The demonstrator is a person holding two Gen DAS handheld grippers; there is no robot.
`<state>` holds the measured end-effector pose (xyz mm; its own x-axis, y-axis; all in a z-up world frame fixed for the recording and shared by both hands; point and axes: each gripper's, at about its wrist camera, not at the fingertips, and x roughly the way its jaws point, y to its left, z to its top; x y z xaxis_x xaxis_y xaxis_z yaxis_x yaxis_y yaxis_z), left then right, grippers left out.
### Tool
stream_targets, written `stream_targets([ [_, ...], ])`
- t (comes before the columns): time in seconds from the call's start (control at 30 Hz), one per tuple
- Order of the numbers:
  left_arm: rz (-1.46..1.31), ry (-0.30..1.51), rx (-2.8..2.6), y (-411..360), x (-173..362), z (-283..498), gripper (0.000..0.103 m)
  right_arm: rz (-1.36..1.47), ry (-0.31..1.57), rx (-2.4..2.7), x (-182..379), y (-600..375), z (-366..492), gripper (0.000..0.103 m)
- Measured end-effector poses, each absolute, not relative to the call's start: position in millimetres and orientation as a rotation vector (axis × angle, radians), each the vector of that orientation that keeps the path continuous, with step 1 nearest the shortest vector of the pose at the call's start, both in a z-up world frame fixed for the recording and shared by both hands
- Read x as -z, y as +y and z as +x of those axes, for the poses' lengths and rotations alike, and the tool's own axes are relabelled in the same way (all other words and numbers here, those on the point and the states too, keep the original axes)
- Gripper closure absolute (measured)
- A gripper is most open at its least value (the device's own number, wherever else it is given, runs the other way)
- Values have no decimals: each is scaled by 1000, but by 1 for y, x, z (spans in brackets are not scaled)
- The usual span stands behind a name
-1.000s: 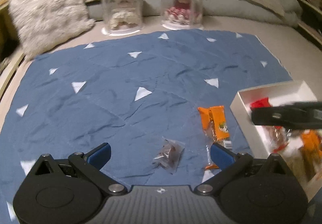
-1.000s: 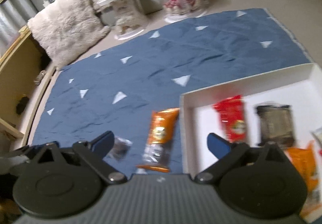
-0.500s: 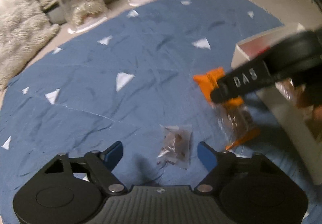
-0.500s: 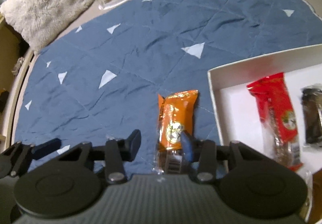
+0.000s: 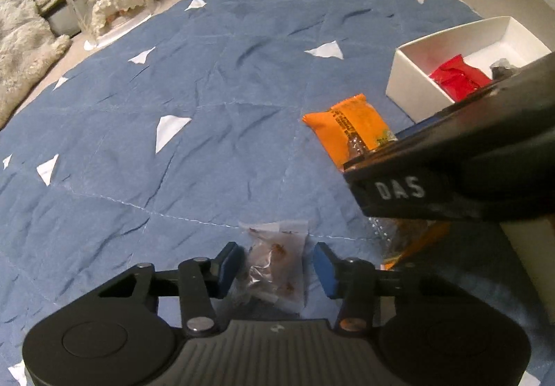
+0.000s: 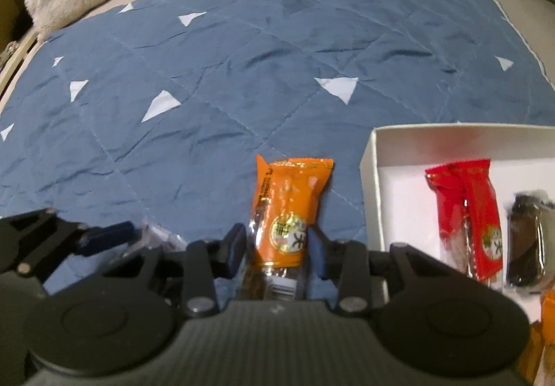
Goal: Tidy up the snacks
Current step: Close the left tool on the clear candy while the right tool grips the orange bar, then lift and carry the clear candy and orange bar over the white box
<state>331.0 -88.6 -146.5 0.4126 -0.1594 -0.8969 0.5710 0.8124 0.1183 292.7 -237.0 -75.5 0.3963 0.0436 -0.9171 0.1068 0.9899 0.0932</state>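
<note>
Right wrist alone shows the right tool [image 6: 277, 249] closing around the orange packet [image 6: 286, 212].

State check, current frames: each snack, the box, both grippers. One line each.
left gripper: jaws closing, clear packet between them, pads not yet on it
right gripper: jaws closing around orange packet, contact unclear
clear packet: flat on blue quilt
orange packet: flat on quilt, outside box
white box: open, partly filled
red packet: lying in box
dark packet: in box, beside red packet

Orange snack [image 6: 289, 212], clear packet [image 5: 275, 259], flat on quilt [image 6: 242, 56]
</note>
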Motion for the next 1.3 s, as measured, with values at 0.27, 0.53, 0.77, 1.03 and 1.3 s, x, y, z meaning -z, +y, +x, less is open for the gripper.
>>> stream_targets([
  [0.27, 393, 1068, 435, -87, 140, 330, 68, 127, 1130, -32, 66, -235, 287, 63],
  [0.53, 297, 1021, 374, -71, 107, 316, 68, 147, 1091, -66, 44, -257, 269, 63],
  [0.77, 198, 974, 336, -60, 71, 297, 68, 161, 1040, -95, 25, -266, 252, 63],
  [1.03, 51, 924, 334, -61, 36, 274, 69, 173, 957, -106, -7, -287, 224, 63],
  [1.3, -10, 866, 368, -85, 14, 254, 69, 205, 886, -70, -35, -332, 195, 63],
])
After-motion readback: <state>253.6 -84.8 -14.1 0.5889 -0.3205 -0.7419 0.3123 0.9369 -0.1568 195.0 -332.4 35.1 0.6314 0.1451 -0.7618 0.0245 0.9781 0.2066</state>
